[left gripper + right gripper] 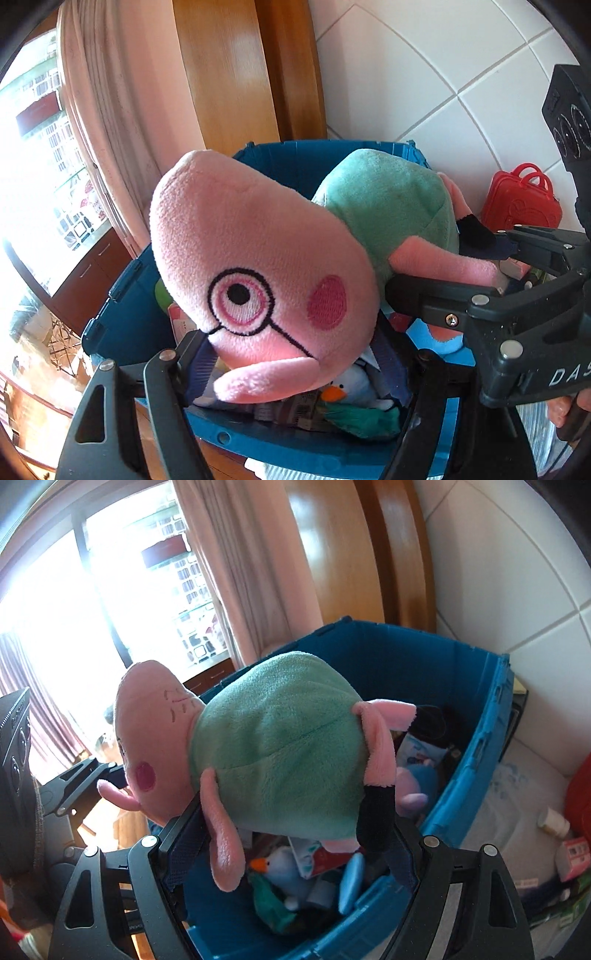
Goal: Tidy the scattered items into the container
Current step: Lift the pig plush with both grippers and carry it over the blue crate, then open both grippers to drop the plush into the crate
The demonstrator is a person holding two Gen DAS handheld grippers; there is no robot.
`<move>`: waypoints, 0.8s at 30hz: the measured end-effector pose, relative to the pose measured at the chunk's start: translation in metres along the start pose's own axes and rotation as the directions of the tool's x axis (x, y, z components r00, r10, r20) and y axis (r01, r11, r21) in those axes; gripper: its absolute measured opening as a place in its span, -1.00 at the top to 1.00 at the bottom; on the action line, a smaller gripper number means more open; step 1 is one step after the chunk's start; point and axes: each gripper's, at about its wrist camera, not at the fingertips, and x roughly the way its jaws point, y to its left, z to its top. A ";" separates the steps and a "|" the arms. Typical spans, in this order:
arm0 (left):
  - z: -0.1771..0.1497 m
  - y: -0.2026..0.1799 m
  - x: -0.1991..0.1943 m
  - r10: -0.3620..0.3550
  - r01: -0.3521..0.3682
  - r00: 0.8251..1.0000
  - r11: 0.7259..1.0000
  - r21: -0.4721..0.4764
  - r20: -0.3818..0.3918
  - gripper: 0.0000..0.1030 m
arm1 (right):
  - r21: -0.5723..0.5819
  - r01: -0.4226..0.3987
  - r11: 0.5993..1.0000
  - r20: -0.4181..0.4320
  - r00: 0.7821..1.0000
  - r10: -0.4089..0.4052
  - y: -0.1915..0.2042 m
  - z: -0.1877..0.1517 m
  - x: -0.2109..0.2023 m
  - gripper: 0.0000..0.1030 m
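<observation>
— White tiles and a pink curtain (221, 554) frame what, nearest first?
— Left gripper (291, 354) fingers clamp the pig toy's (255, 266) head, right gripper (291, 834) fingers its legs, above the blue crate (476, 760) of toys; red case (521, 199) beyond.

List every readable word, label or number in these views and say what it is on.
"DAS" – white letters on the right gripper body, cut off by the frame edge.
Packets in the blue bin: print too blurred to read.
Pink box beside the bin: print too small to read.
Plush pig: stitched glasses only, no text.
</observation>
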 end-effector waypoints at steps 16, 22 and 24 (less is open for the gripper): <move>-0.025 -0.028 0.026 -0.102 0.139 0.974 0.974 0.178 -0.202 -0.50 | -0.048 0.233 0.971 -0.161 0.958 -0.237 -0.004 -0.021 0.019 -0.63; -0.031 -0.031 0.016 -0.112 0.153 0.968 0.973 0.170 -0.226 -0.50 | -0.074 0.263 0.962 -0.151 0.950 -0.272 0.011 -0.025 0.009 -0.65; -0.031 -0.031 0.007 -0.122 0.159 0.969 0.973 0.164 -0.215 -0.50 | -0.082 0.271 0.959 -0.139 0.950 -0.281 0.015 -0.025 0.004 -0.67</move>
